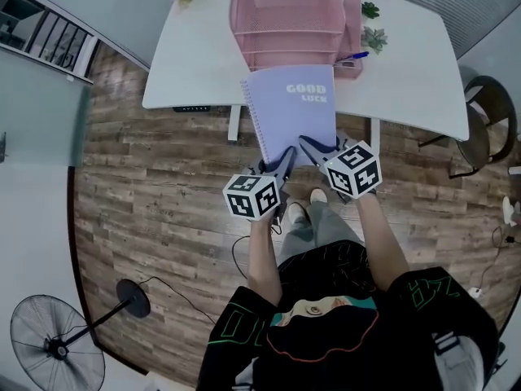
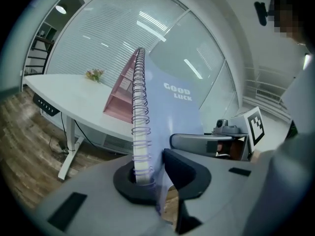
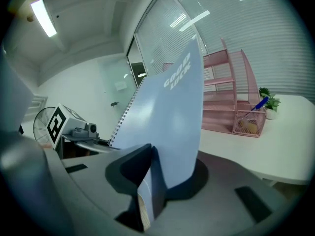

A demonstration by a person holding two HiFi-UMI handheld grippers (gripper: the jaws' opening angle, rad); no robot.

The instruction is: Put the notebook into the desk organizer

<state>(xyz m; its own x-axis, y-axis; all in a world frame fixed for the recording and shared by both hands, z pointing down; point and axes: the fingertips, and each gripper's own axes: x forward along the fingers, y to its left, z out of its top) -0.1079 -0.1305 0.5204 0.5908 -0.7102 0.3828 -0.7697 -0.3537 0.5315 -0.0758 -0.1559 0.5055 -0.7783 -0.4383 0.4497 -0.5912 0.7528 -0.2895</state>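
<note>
- Left gripper (image 2: 152, 176) (nearest the lens in its own view): my jaws are closed on a near corner of the lilac spiral-bound notebook (image 2: 172, 112). They pinch the cover just beside the wire coil (image 2: 140, 107). I judge the binding side to be the stiffest place to hold.
- Right gripper (image 3: 150, 181): my jaws are pinched on the same near edge at the opposite, open-leaf corner, probably so the pages cannot fan out or sag.
- Notebook position: both grippers hold it in the air in front of me, printed cover up. Its far edge points at the pink wire-mesh desk organizer (image 1: 285, 15). In the head view that edge overlaps the front rim of the white desk (image 1: 195, 63); I cannot tell whether it touches.
- Two-corner grip (a judgement): this keeps the notebook flat and square, so its leading edge can be aimed into one tray slot.
- Organizer: it stands toward the back of the desk with its open tiers facing me. A mesh cup with a blue pen (image 1: 352, 56) sits just beside its right side and should be kept clear.
- Stage: I am carrying the notebook; it is not yet in the organizer.
</note>
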